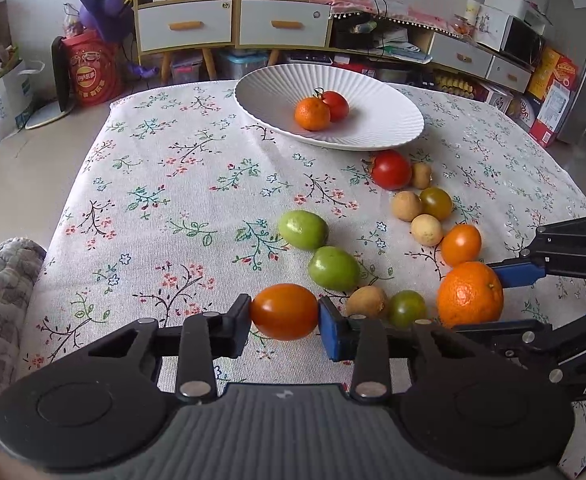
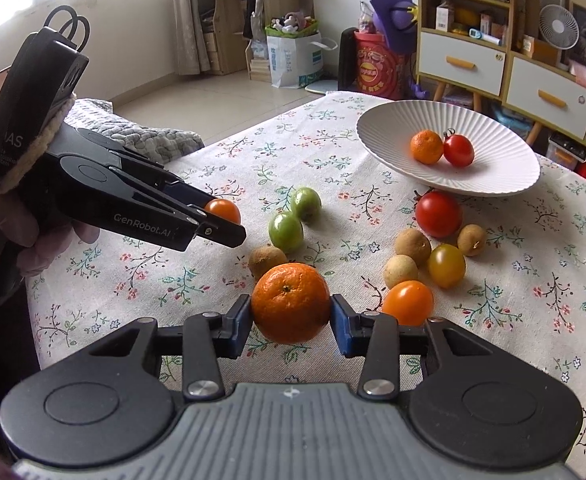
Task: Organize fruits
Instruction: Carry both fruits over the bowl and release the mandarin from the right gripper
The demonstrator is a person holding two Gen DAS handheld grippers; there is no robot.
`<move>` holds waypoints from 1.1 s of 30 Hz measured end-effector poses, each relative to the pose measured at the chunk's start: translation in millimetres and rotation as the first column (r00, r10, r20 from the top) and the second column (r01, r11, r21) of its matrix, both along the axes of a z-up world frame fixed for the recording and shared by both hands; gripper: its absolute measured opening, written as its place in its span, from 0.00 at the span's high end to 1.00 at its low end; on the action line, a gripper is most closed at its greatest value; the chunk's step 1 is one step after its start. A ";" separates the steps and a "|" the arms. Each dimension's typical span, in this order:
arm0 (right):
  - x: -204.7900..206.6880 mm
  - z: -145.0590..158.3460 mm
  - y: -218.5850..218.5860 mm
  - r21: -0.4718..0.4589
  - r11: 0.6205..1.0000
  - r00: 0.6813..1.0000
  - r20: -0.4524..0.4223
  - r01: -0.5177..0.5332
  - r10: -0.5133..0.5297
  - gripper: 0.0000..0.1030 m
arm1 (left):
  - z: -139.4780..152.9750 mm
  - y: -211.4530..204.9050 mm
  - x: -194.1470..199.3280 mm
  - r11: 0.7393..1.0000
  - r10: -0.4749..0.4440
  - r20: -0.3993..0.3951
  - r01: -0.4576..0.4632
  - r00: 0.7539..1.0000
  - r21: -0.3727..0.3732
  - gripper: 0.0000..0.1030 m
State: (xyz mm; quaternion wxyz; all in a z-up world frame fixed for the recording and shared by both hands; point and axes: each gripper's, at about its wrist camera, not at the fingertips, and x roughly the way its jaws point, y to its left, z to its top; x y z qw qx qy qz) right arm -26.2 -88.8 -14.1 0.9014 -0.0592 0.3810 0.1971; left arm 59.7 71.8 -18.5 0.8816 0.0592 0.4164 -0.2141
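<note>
Now left gripper (image 1: 284, 313) pinches glossy oval tomato (image 1: 284, 312), right gripper (image 2: 291, 309) dimpled mandarin (image 2: 290, 307).

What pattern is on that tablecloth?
The tablecloth is white, printed with small flowers and leafy twigs in pink, green and black; it shows best in the left wrist view.

A lived-in home, a sitting room by the look of it. A floral tablecloth (image 1: 181, 184) fills the middle, under a white plate (image 1: 377, 128) of fruit. Along the top of the left view stands a wooden cabinet (image 1: 233, 20) with drawers and small boxes; at upper left, a shopping bag (image 1: 1, 100) and a purple plush toy (image 1: 105, 4). A desk fan (image 2: 559, 26) sits at upper right of the right view.
</note>
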 end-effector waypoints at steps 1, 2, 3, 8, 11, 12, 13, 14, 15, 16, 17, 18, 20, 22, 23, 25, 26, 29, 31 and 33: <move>1.3 1.4 -0.3 0.000 1.000 1.000 0.001 0.001 -0.001 0.63 | 0.7 0.2 0.5 1.000 0.002 0.001 -0.002 1.000 -0.001 0.76; 2.7 3.0 -0.7 0.000 1.000 1.000 0.003 0.005 -0.005 0.63 | 2.0 0.6 1.0 1.000 0.006 0.002 -0.006 1.000 -0.003 0.76; 4.2 4.5 -1.6 0.001 1.000 1.000 0.006 0.009 -0.009 0.63 | 3.1 0.6 1.8 1.000 0.009 0.002 -0.009 1.000 -0.005 0.76; 16.3 14.9 -7.9 0.003 0.999 0.998 0.044 0.047 -0.047 0.63 | 13.4 -2.8 7.8 0.999 0.025 0.025 -0.024 0.999 -0.030 0.76; 26.8 22.0 -12.9 0.014 0.996 0.994 0.066 0.083 -0.083 0.63 | 19.0 -5.6 11.8 0.999 0.036 0.042 -0.034 0.998 -0.036 0.76; 30.2 24.3 -14.3 0.019 0.995 0.993 0.073 0.094 -0.095 0.63 | 20.7 -6.4 13.5 0.999 0.040 0.046 -0.038 0.998 -0.038 0.76; 33.6 26.5 -15.6 0.023 0.994 0.991 0.080 0.104 -0.106 0.63 | 22.3 -7.5 15.3 0.998 0.044 0.051 -0.042 0.998 -0.039 0.76; 37.6 28.6 -17.4 0.025 0.993 0.989 0.090 0.114 -0.115 0.63 | 24.5 -8.6 17.5 0.998 0.050 0.058 -0.047 0.997 -0.042 0.76; 40.6 30.2 -17.9 0.024 0.993 0.988 0.097 0.120 -0.121 0.63 | 26.2 -9.7 19.3 0.998 0.053 0.062 -0.051 0.997 -0.044 0.76; 44.8 31.5 -18.5 0.023 0.992 0.986 0.105 0.128 -0.130 0.63 | 28.3 -11.2 21.8 0.997 0.058 0.066 -0.055 0.996 -0.048 0.76; 49.4 32.0 -18.9 0.022 0.990 0.984 0.110 0.137 -0.139 0.63 | 30.6 -12.7 24.1 0.997 0.062 0.071 -0.058 0.996 -0.053 0.76; 52.6 32.8 -19.6 0.023 0.989 0.983 0.113 0.144 -0.146 0.63 | 32.7 -14.9 26.5 0.997 0.064 0.076 -0.060 0.995 -0.058 0.76; 61.1 34.0 -23.0 0.028 0.986 0.979 0.115 0.164 -0.166 0.63 | 36.4 -20.6 31.2 0.996 0.065 0.086 -0.059 0.994 -0.065 0.76; 68.7 35.5 -26.0 0.030 0.983 0.976 0.118 0.180 -0.183 0.63 | 39.3 -26.5 34.9 0.996 0.062 0.094 -0.056 0.994 -0.066 0.76; 71.8 36.2 -27.9 0.032 0.981 0.973 0.122 0.191 -0.194 0.63 | 40.1 -29.8 37.1 0.996 0.062 0.099 -0.055 0.993 -0.066 0.76; 78.7 38.3 -31.6 0.039 0.977 0.969 0.125 0.210 -0.213 0.63 | 41.3 -35.3 41.5 0.996 0.063 0.103 -0.056 0.993 -0.068 0.76; 81.9 39.1 -33.2 0.042 0.975 0.967 0.127 0.218 -0.222 0.63 | 41.5 -38.0 43.8 0.996 0.064 0.105 -0.057 0.992 -0.068 0.76; 89.8 40.6 -37.0 0.045 0.971 0.963 0.128 0.234 -0.238 0.63 | 41.5 -44.4 49.8 0.996 0.069 0.111 -0.061 0.991 -0.071 0.76; 94.4 40.7 -40.3 0.046 0.969 0.961 0.125 0.244 -0.248 0.63 | 41.5 -48.8 54.1 0.995 0.076 0.112 -0.068 0.991 -0.076 0.76; 101.1 39.8 -44.9 0.049 0.965 0.958 0.115 0.257 -0.261 0.63 | 40.9 -52.9 57.8 0.994 0.081 0.113 -0.073 0.990 -0.079 0.76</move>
